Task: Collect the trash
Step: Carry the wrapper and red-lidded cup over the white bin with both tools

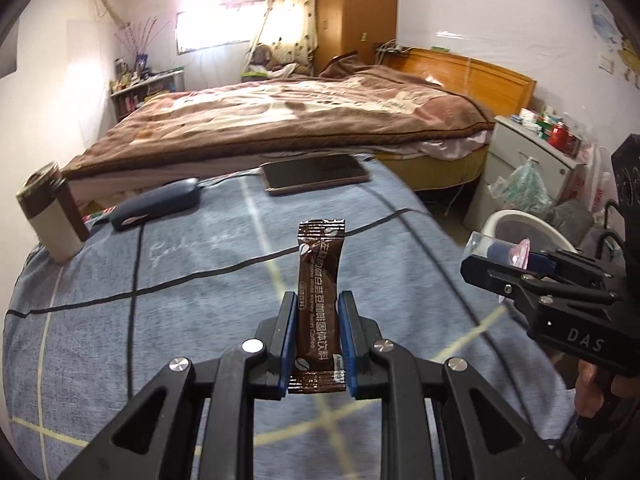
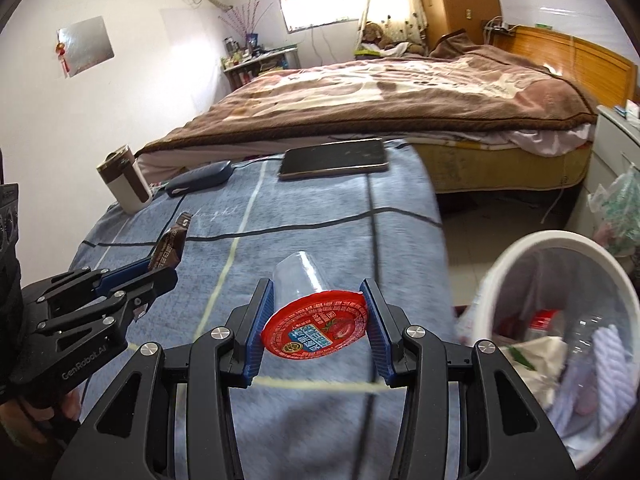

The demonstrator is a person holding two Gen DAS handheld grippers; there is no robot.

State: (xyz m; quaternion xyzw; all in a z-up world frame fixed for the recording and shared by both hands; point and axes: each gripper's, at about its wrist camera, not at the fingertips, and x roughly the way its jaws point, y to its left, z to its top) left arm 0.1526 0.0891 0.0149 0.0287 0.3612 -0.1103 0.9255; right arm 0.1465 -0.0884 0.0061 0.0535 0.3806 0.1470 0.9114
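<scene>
Left gripper [image 1: 313, 332] pinching coffee sachet [image 1: 320, 280] upright; right gripper [image 2: 318, 320] half-open, clamping cup [image 2: 308, 304] sideways, clearing blanket [image 2: 300, 220] towards bin [image 2: 516, 268].

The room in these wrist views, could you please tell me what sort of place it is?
Most likely a home bedroom: a bed with a brown blanket and wooden headboard, a tall wooden wardrobe, and a white bedside cabinet cluttered on top.
</scene>
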